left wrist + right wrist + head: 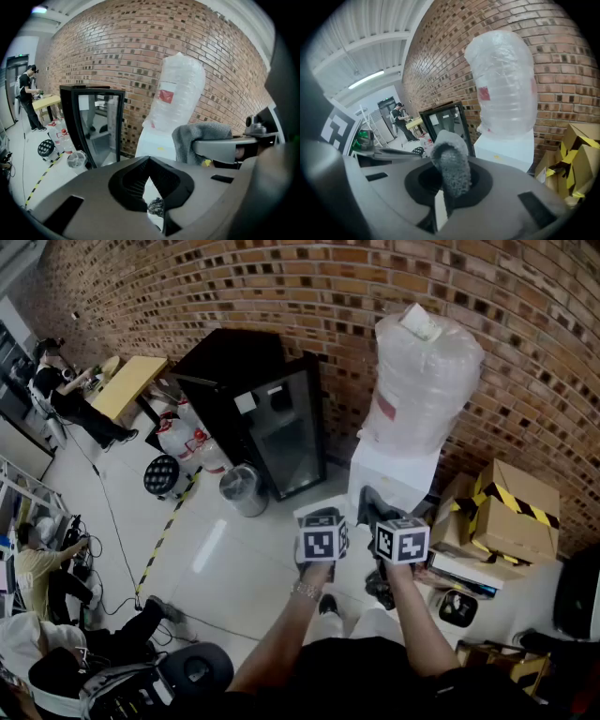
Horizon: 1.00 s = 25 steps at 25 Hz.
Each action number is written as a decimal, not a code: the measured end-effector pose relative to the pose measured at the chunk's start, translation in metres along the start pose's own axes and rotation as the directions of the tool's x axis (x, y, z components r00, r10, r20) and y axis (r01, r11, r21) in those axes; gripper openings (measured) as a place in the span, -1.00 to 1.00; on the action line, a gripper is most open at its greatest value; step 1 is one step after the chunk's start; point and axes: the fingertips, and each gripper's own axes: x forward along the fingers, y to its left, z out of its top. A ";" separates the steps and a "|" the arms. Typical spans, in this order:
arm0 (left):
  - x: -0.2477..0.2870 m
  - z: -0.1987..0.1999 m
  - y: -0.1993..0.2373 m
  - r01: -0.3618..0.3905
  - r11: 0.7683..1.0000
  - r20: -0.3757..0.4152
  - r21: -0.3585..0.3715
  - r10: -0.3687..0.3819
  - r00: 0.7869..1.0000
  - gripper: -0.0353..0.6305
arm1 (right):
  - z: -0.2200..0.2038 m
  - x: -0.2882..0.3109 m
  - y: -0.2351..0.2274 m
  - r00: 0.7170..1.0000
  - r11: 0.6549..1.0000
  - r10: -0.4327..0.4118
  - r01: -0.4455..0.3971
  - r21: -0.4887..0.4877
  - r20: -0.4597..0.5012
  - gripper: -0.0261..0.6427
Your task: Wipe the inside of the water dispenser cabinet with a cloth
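- We stand facing the white water dispenser (392, 476). It sits on the floor against the brick wall (281, 287), between the black glass-door cooler (272, 423) and the cardboard boxes (511, 507). Both tools are held up well short of it.
- The right gripper (448, 185) has its jaws pinched on the grey cloth (450, 161), with a tuft poking up past the tips. It looks like a small bite to us, so a hard scrub inside the cabinet could drag the cloth free.
- The left gripper (149, 161) is closed right down with nothing in it. It has to spread before it can take a door edge. If it goes in pinched, it just knocks the panel.
- We can't make out from here whether the cabinet door low on the dispenser is open. Reaching in blind risks ramming the cloth into a closed front.
- The plastic-wrapped bottle (424, 381) sits high on top. We judge a rough tug down low could rock the whole unit.
- The boxes crowd the dispenser's right side, so a swinging door or an elbow may catch them.
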 end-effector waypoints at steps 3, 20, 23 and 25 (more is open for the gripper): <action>0.022 -0.018 -0.002 0.006 1.000 -0.048 -0.005 -0.007 0.999 -0.89 | -0.021 0.015 -0.018 0.999 0.999 -0.023 0.024 0.036 -0.041 -0.86; 0.257 -0.216 0.046 -0.025 0.996 -0.116 -0.080 0.015 0.993 -0.89 | -0.231 0.231 -0.182 0.977 0.983 -0.112 0.135 0.122 -0.184 -0.86; 0.313 -0.262 0.062 -0.021 0.999 -0.122 -0.025 0.018 0.992 -0.89 | -0.275 0.291 -0.205 0.981 0.990 -0.095 0.111 0.086 -0.167 -0.86; 0.344 -0.281 0.072 -0.014 1.000 -0.105 -0.001 0.014 0.994 -0.89 | -0.312 0.333 -0.222 0.982 0.994 -0.066 0.080 0.072 -0.174 -0.86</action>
